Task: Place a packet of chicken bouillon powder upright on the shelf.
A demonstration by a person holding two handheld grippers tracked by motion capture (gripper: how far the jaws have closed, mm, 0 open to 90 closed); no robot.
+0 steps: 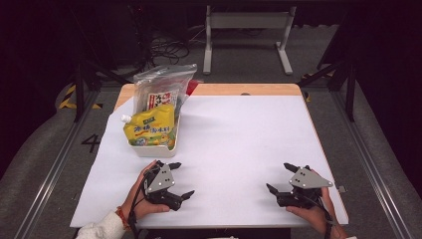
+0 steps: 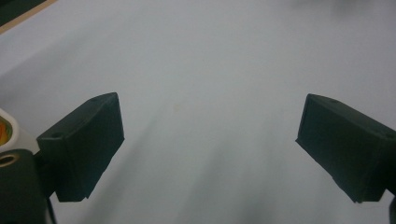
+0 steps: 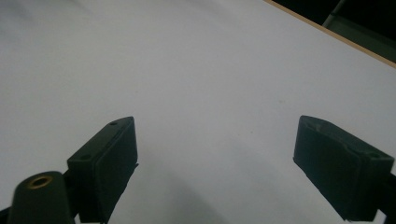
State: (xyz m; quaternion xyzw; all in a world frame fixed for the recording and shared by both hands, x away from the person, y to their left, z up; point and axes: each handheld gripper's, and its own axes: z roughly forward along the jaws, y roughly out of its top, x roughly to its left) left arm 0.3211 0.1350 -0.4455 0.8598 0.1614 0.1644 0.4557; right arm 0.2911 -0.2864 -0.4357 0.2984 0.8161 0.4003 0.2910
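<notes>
The wide white table sheet (image 1: 239, 139) carries a white plastic tub (image 1: 155, 148) of food pouches at its far left. Just before the tub rests the black left gripper (image 1: 181, 179), jaws wide apart. The black right gripper (image 1: 279, 177) lies low near the right edge, jaws wide, holding nothing.

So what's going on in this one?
A person holds a gripper in each hand at the near edge of a white-covered table. The left gripper and right gripper are both open, holding nothing. The nearest thing is a white bin beyond the left gripper, packed with a yellow pouch and a clear bag, untouched.
</notes>
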